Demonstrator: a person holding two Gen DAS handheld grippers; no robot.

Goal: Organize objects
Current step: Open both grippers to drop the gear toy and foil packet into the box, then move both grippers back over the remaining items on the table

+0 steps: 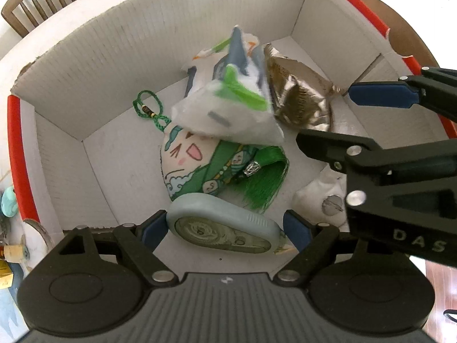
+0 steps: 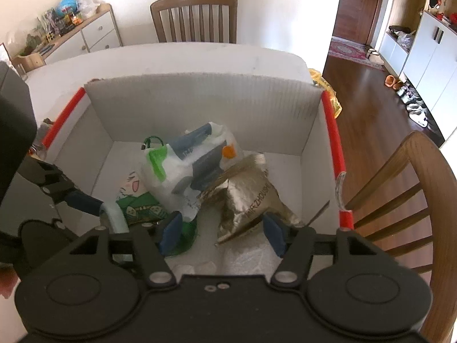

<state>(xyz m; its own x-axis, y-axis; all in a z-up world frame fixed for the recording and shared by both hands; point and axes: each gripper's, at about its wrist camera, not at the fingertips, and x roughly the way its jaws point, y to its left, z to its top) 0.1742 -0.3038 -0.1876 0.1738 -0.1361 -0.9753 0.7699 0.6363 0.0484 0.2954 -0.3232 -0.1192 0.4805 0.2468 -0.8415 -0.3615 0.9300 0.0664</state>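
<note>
An open cardboard box (image 1: 94, 65) with red edges holds the objects. My left gripper (image 1: 225, 228) reaches down into it, its pads closed on the two ends of a pale blue-grey correction tape dispenser (image 1: 222, 228). Beyond it lies a cartoon plush charm (image 1: 188, 157) with a green tassel, and a white packet with green and blue print (image 1: 228, 100) leans over that. A gold foil packet (image 2: 245, 194) lies at the right. My right gripper (image 2: 222, 234) stands open, with the foil packet's lower corner loose between its fingers; its blue finger (image 1: 380, 94) also shows in the left wrist view.
A white pouch (image 1: 322, 197) lies in the box's near right corner. The box stands on a white table (image 2: 200, 57) with wooden chairs at the far side (image 2: 194, 17) and at the right (image 2: 411, 200). Small items (image 1: 8, 203) lie outside the box's left wall.
</note>
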